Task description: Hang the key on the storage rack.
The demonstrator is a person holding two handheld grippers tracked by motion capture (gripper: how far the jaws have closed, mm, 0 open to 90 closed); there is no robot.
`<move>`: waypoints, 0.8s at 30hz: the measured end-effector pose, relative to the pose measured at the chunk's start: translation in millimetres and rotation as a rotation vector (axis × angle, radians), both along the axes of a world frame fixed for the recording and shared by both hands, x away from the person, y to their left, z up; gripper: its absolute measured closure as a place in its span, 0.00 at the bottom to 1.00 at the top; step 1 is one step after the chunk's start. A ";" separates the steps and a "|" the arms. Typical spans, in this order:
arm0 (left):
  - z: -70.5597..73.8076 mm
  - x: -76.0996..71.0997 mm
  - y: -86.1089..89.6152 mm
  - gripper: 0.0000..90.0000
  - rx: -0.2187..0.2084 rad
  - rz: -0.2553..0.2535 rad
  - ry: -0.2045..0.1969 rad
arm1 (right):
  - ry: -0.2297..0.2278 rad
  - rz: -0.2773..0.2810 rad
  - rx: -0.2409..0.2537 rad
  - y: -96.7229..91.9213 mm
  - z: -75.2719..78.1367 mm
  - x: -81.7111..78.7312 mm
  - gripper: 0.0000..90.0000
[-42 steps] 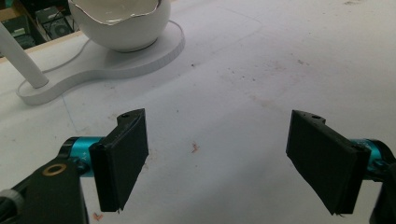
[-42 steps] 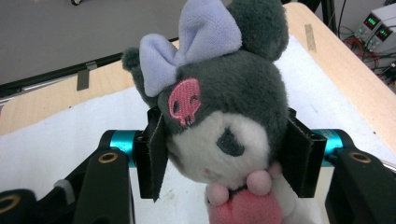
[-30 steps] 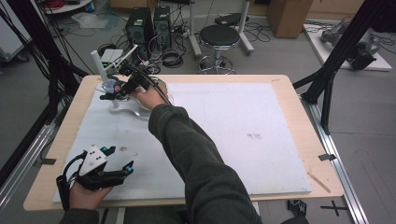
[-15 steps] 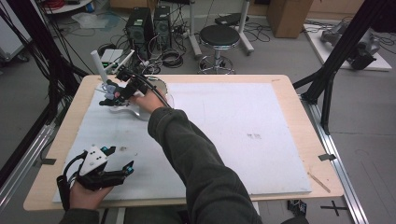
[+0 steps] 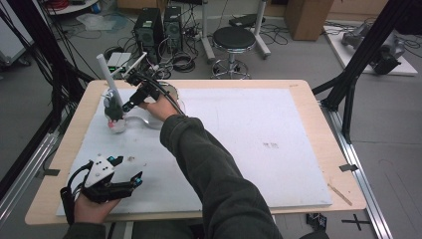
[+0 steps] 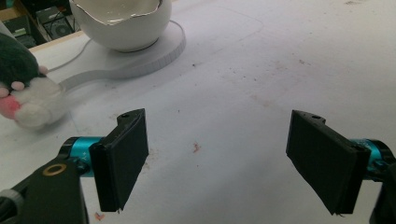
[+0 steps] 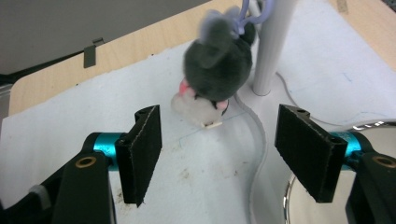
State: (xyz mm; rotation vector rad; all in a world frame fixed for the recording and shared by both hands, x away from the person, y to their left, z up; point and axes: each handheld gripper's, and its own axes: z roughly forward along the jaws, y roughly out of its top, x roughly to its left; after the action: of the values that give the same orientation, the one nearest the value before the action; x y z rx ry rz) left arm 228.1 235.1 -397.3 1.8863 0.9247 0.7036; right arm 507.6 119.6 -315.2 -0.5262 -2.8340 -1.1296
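Plush toy (image 7: 215,70) hangs by a lilac loop (image 7: 247,14) from the white post (image 7: 273,46) of a stand, at the far left corner of the white mat (image 5: 278,114) on the tabletop (image 5: 303,87). Grey fuzzy body, white and pink underside, small tag below; whether its underside rests on the mat I cannot tell.

Handling, as a judgement: very light, soft, squashes under pressure, not fragile, fur gives decent friction. It will likely swing on its loop when nudged. Best hold is across the round grey body, pads on either side; the loop is too thin to pinch reliably.

Right gripper (image 7: 217,154) sits just short of the toy, jaws apart and just been opening, nothing between them. Left gripper (image 5: 119,181) rests near the front edge, jaws wide apart, empty.

Containers: white bowl (image 6: 122,21) with a jagged, eggshell-like rim sits on the stand's flat base (image 6: 140,58). What little of its inside shows is bare.
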 end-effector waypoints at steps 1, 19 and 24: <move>0.0 0.0 0.1 0.23 0.000 0.000 0.000 | 0.000 -0.005 0.008 -4.7 2.2 -0.3 0.34; -0.2 0.4 -1.7 0.23 0.011 -0.001 0.004 | -0.020 -0.020 0.108 -62.6 14.6 -9.3 0.30; -0.2 0.4 -2.4 0.23 0.013 -0.001 0.003 | -0.020 -0.031 0.115 -80.2 13.4 -10.9 0.29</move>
State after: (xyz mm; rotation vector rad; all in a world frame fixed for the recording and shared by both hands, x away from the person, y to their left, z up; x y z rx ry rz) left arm 228.5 232.7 -397.5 1.8996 0.9231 0.7080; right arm 496.8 39.4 -301.7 -0.5552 -2.7656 -1.3012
